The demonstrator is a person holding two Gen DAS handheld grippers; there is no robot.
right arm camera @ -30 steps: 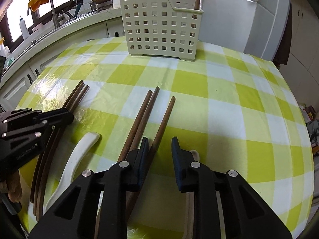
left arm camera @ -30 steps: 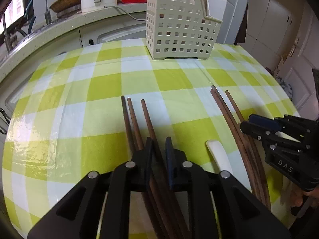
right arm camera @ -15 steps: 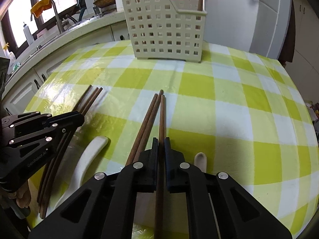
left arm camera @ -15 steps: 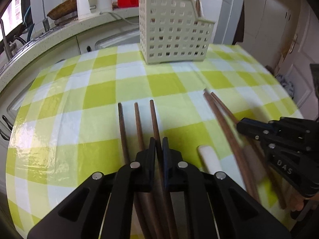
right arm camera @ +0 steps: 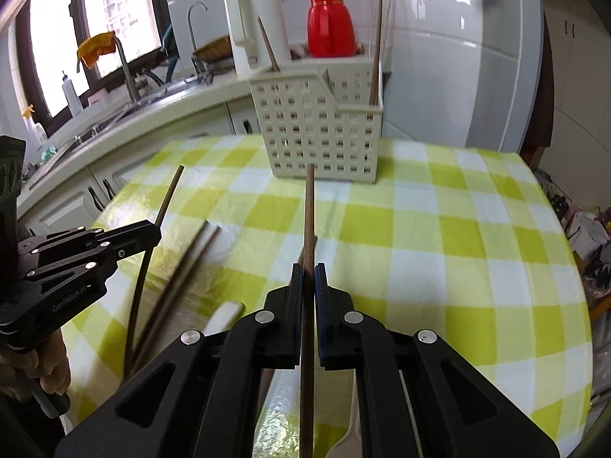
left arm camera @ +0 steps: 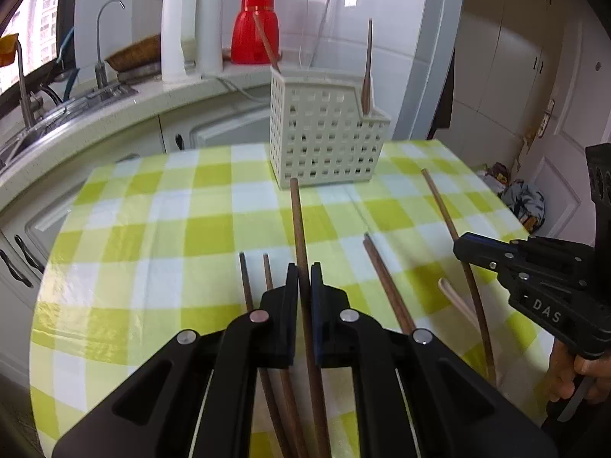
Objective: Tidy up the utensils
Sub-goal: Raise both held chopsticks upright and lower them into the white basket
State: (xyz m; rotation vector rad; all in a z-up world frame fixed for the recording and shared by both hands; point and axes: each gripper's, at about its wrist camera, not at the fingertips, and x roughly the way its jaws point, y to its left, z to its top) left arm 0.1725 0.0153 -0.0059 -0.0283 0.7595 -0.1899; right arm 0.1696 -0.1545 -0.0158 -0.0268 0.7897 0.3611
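Wooden chopstick (left arm camera: pixel 299 229) between left tongs (left arm camera: pixel 304 280)

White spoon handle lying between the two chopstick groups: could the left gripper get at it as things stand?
Probably not right now. The left gripper is shut on a chopstick lifted off the table, so its jaws are occupied. The white spoon handle lies nearer the right gripper; nothing covers it.

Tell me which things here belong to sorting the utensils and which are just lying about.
Job: left claw and right claw, each shut on a chopstick; loose chopsticks; spoon; basket.

Lying about: red flask, kettle, tap.
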